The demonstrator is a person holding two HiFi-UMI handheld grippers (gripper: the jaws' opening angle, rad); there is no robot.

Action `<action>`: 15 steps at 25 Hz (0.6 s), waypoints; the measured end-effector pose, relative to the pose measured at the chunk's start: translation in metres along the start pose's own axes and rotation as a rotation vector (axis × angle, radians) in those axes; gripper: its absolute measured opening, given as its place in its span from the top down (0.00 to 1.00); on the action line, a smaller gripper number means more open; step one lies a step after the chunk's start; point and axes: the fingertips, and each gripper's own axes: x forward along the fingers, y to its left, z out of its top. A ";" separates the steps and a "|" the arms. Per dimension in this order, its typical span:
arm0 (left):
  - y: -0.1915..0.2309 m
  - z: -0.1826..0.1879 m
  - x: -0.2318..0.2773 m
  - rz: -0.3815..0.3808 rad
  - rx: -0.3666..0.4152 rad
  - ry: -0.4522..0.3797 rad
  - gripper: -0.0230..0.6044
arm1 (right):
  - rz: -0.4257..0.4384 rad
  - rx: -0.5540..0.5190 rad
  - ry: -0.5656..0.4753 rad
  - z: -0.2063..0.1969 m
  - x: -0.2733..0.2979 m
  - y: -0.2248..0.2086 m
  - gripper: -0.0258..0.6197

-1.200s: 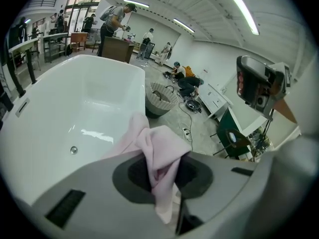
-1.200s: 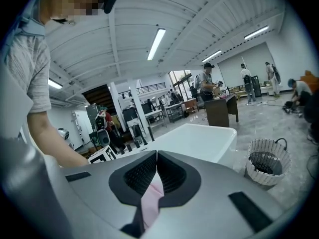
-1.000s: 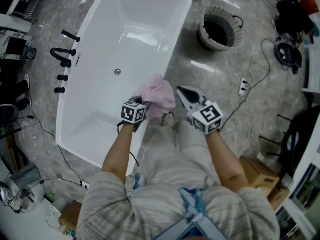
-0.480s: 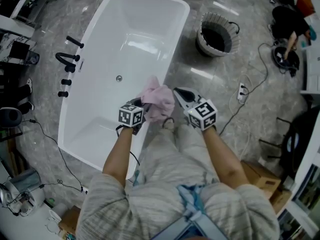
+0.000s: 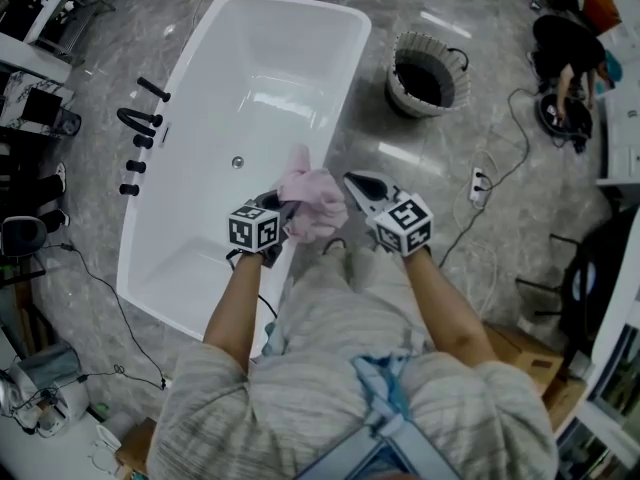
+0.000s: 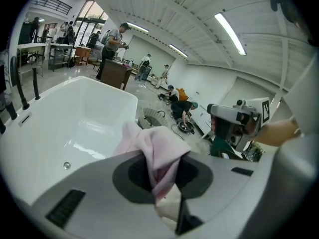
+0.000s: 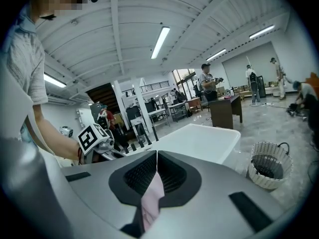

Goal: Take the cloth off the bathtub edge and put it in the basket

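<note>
A pink cloth [image 5: 312, 200] hangs bunched between both grippers, over the right rim of the white bathtub [image 5: 230, 88]. My left gripper [image 5: 283, 206] is shut on its left side; in the left gripper view the cloth [image 6: 152, 151] spills out of the jaws over the tub [image 6: 75, 118]. My right gripper [image 5: 352, 182] is shut on the right side, with a pink fold [image 7: 152, 198] pinched deep between its jaws [image 7: 155, 154]. The woven basket [image 5: 427, 76] stands on the floor to the right of the tub's far end, and shows too in the right gripper view [image 7: 269, 171].
Black taps [image 5: 135, 133] stand along the tub's left side. A power strip [image 5: 482, 180] and cables lie on the marble floor at the right. A cardboard box [image 5: 520, 353] sits near my right elbow. A person crouches at the upper right [image 5: 565, 48].
Both grippers keep their hold on the cloth, which has drawn into a tighter bunch. The head view has shifted slightly, so tub and basket sit a little lower and further left.
</note>
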 end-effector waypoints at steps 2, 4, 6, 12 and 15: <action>-0.007 0.007 -0.006 -0.005 0.002 -0.027 0.86 | -0.001 -0.005 -0.005 0.002 -0.006 0.001 0.96; -0.014 0.016 -0.013 -0.010 0.001 -0.056 0.86 | -0.004 -0.010 -0.011 0.004 -0.012 0.001 0.96; -0.019 0.025 -0.021 -0.015 0.002 -0.084 0.86 | -0.006 -0.014 -0.017 0.007 -0.016 0.003 0.96; -0.029 0.056 -0.041 -0.022 0.009 -0.158 0.86 | 0.073 -0.007 0.050 -0.010 -0.019 0.019 0.95; -0.030 0.064 -0.046 -0.018 0.007 -0.178 0.86 | 0.130 0.001 0.145 -0.041 -0.014 0.031 0.85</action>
